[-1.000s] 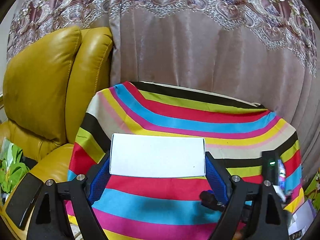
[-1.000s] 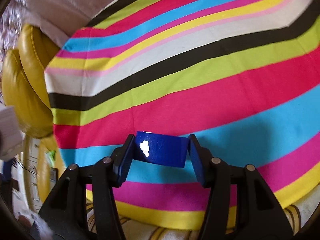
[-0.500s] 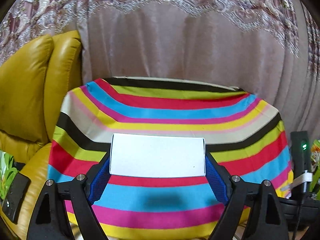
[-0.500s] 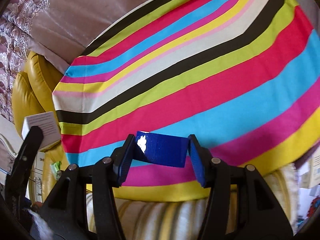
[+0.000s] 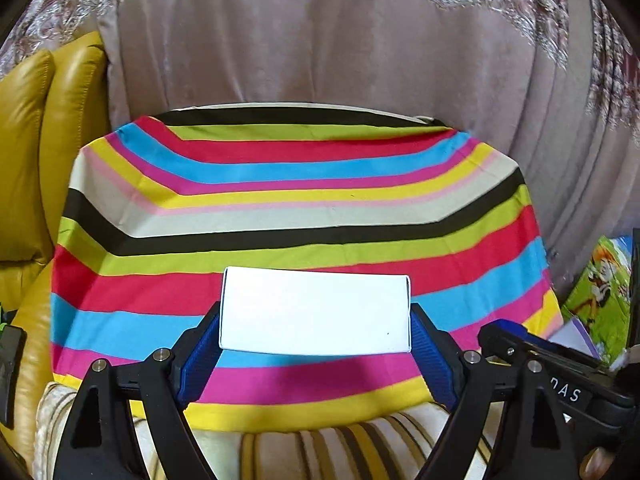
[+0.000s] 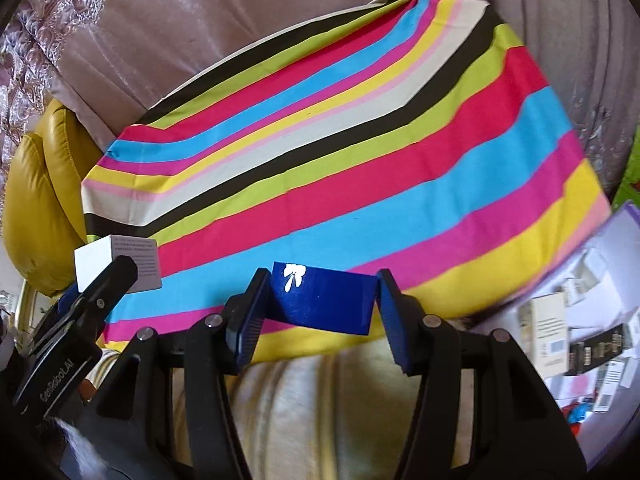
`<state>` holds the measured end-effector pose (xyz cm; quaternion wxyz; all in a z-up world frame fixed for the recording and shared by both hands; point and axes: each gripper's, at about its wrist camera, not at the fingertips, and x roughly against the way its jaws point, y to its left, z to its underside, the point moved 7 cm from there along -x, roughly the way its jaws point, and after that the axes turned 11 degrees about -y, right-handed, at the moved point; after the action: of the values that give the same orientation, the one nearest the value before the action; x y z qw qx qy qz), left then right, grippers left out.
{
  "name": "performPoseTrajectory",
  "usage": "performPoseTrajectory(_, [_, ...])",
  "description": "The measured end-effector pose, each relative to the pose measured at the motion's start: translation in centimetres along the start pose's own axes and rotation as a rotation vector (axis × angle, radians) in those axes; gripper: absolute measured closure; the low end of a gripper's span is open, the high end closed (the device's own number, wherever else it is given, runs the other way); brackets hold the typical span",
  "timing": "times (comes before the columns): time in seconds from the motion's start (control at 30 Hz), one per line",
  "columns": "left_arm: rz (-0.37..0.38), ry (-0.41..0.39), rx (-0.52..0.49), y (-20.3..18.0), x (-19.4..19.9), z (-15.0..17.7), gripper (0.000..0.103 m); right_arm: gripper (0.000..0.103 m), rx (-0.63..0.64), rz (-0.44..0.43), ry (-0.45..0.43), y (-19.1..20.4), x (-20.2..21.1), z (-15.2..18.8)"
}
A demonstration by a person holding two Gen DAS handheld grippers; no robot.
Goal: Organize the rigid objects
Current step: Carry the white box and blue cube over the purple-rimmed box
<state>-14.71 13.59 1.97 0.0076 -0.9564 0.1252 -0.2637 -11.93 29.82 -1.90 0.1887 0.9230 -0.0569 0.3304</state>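
The white box (image 5: pixel 316 312) sits clamped between the left gripper (image 5: pixel 316 344)'s widely spread blue pads, above the near edge of the striped cloth (image 5: pixel 296 220). Since a second ago both views have drawn back, taking in far more of the cloth and a striped cushion (image 6: pixel 320 392). The right gripper (image 6: pixel 320 304), narrower, pinches a dark blue box (image 6: pixel 324 300) with a white bow mark.

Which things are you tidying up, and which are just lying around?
Being tidied:
white box, held in the left gripper
blue box, held in the right gripper
striped cloth, where they may go

Just lying around:
yellow armchair
curtain
small cartons off the cloth's right
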Motion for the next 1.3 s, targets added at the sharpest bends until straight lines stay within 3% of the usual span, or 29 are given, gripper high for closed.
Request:
performPoseTrajectory(0.5, [0.130, 0.052, -0.048, -6.0, 1.5, 1.9, 0.016, 0.046, 0.076, 0.141, -0.051, -5.9, 5.7, 0.5])
performPoseTrajectory(0.83, [0.201, 0.079, -0.085, -9.5, 2.8, 3.0, 0.016, 0.046, 0.090, 0.181, -0.059, -8.3, 8.5, 1.2])
performPoseTrajectory(1.3, [0.379, 0.221, -0.125, -17.6, 3.2, 6.8, 0.016, 0.046, 0.088, 0.326, -0.068, -15.6, 12.5, 2.2])
